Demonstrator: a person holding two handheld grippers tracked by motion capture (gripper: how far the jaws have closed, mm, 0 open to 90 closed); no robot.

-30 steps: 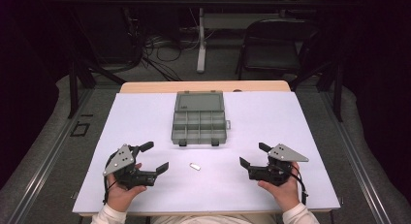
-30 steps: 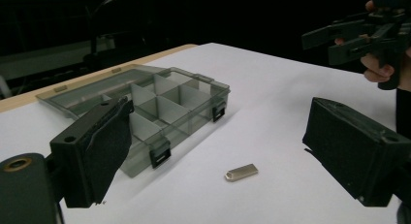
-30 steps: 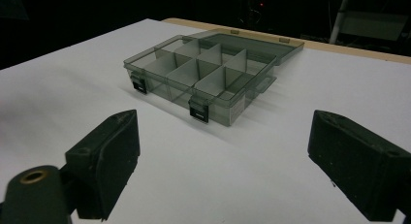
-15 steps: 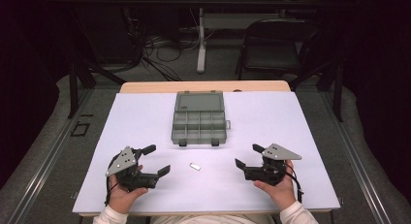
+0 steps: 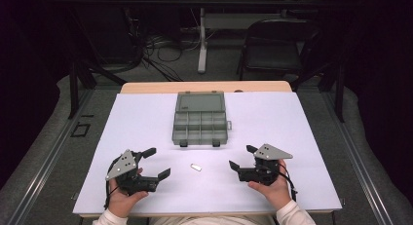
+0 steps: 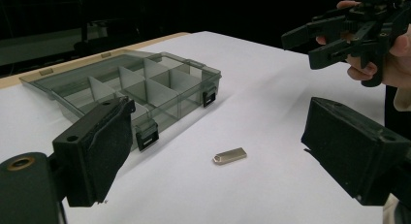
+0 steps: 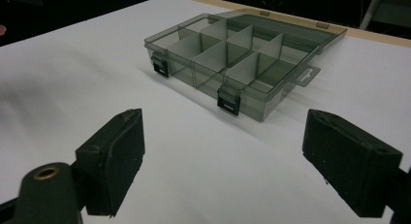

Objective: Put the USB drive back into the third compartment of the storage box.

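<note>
Both claws are spread wide with nothing in them: left claw [image 5: 157,161] and right claw [image 5: 242,157] sit low over the white bench [image 5: 146,118], near its front edge. A small metal tab [image 5: 196,167] lies flat between them. Further back, the grey divider box [image 5: 200,123] is open, lid flat behind it

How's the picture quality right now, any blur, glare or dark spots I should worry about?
High view: table evenly lit, surroundings dark, small metal piece tiny. Left gripper view: metal piece sharp, near jaws soft. Right gripper view: organizer box clear, casting a soft shadow; no glare.
</note>
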